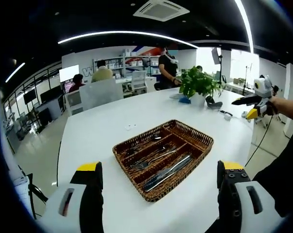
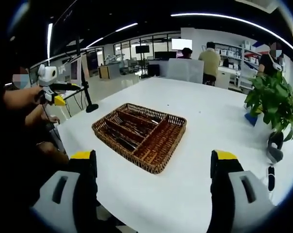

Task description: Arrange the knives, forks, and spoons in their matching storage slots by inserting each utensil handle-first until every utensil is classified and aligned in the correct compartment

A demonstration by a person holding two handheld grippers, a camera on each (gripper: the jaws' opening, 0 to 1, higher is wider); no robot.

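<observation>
- Tray [image 1: 199, 145]: woven brown wicker, rectangular, split by wicker dividers into long slots plus a short cross slot at one end. Sits on a smooth white bench [image 1: 107, 131], mid-surface, clear of both tools.
- Left gripper view: tray's long axis runs diagonally, lower-L to upper-R. Knives [image 1: 166, 173] in the nearest long slot, flat dull-grey metal, lying along the slot. Forks [image 1: 151, 160] in the next slot, thin and shiny, tines toward lower-L end. Spoons [image 1: 142, 144] in the far slots, tangled glints, hard to count; which end is the handle can't tell.
- Right gripper view: the tray [image 2: 158, 160] is seen from another side; contents are dark streaks, not readable by type.
- Left tool [image 1: 161, 194]: jaws spread wide, nothing between them, black w/ yellow tips, white bodies cut off at frame bottom. It's near the tray's closest corner, not touching.
- Right tool [image 2: 153, 187]: jaws also spread wide, nothing held; same build, lower parts cut off.
- Right tool also appears at R edge of left gripper view, held in a hand [image 1: 277, 104], well apart from tray.
- Plant [image 1: 199, 82]: leafy green, in a pot at far side of the bench.
</observation>
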